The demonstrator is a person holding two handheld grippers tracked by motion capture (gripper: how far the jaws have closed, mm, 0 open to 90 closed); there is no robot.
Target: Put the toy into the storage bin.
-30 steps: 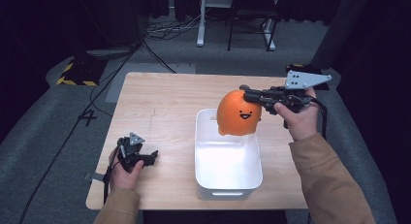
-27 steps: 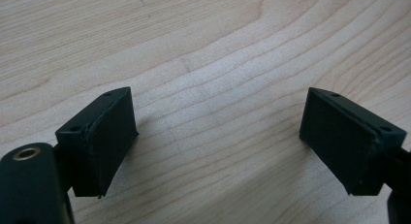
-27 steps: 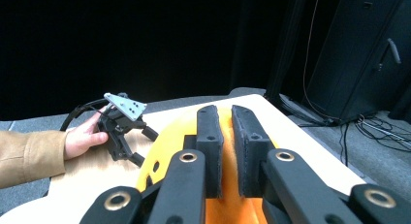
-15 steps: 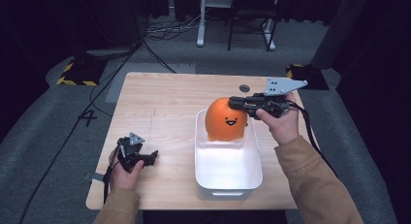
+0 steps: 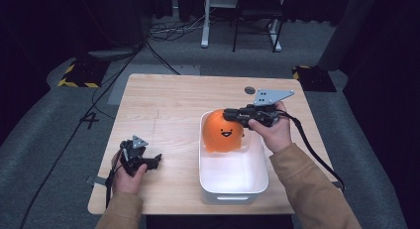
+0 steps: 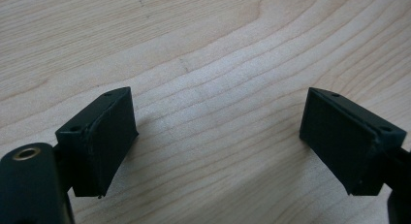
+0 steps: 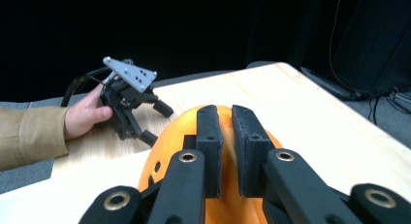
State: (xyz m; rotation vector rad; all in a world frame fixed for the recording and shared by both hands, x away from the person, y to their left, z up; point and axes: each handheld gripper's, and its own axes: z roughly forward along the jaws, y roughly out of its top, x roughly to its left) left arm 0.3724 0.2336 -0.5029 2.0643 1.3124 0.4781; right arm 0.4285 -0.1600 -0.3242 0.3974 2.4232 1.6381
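Note:
An orange round soft toy (image 5: 225, 134) with a smiling face sits in the far end of a white bin (image 5: 233, 195). My right gripper (image 5: 229, 113) comes in from the right and is shut on the toy's top. In the right gripper view the jaws of the right gripper (image 7: 227, 118) stand almost together, pinching the orange toy (image 7: 167, 136). My left gripper (image 5: 157, 159) rests on the table at the near left. In the left gripper view the left gripper (image 6: 218, 136) is open over bare wood.
The wooden table (image 5: 168, 105) is bare to the left of the bin and behind it. A small round grey disc (image 5: 249, 90) lies near the far edge. Cables and chair legs are on the dark floor beyond.
My right gripper has carried the orange toy down and toward the person, from above the bin's far rim into the bin. The left gripper has stayed put.

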